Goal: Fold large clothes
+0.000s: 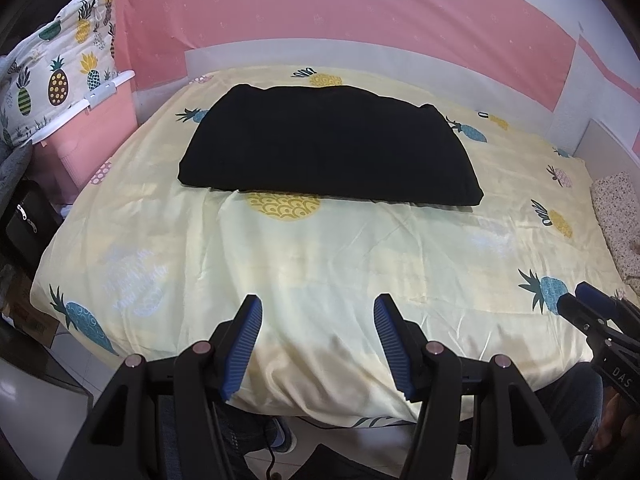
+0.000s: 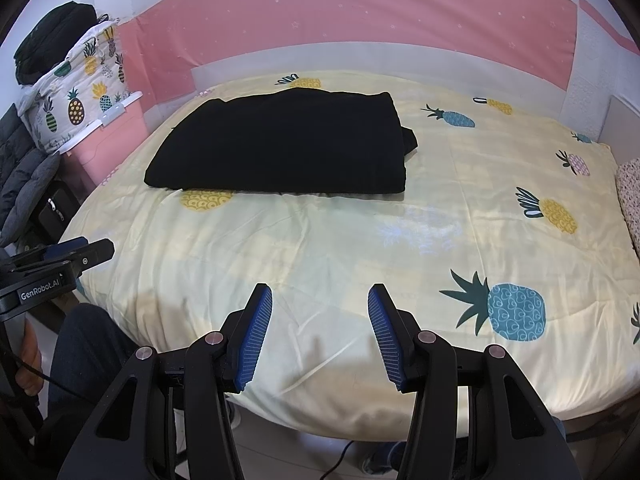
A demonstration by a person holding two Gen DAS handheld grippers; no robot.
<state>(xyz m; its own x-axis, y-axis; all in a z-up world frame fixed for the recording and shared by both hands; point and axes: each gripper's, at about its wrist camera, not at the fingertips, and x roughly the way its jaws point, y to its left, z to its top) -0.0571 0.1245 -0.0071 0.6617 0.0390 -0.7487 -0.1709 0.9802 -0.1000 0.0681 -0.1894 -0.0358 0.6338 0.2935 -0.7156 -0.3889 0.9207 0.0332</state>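
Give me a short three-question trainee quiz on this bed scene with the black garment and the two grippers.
1. True or false: the left gripper holds the black garment.
2. The garment lies: A) spread flat, B) folded into a block, C) hanging off the bed.
3. Fill in: the bed cover is printed with ____.

Key:
1. False; both it and the right gripper are open, near the bed's front edge, apart from the garment.
2. B
3. pineapples

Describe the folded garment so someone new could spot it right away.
Start at the bed with the pale yellow pineapple-print cover. Toward its far side, near the pink wall, lies the black folded garment. It is the only plain dark thing on the printed bedding.
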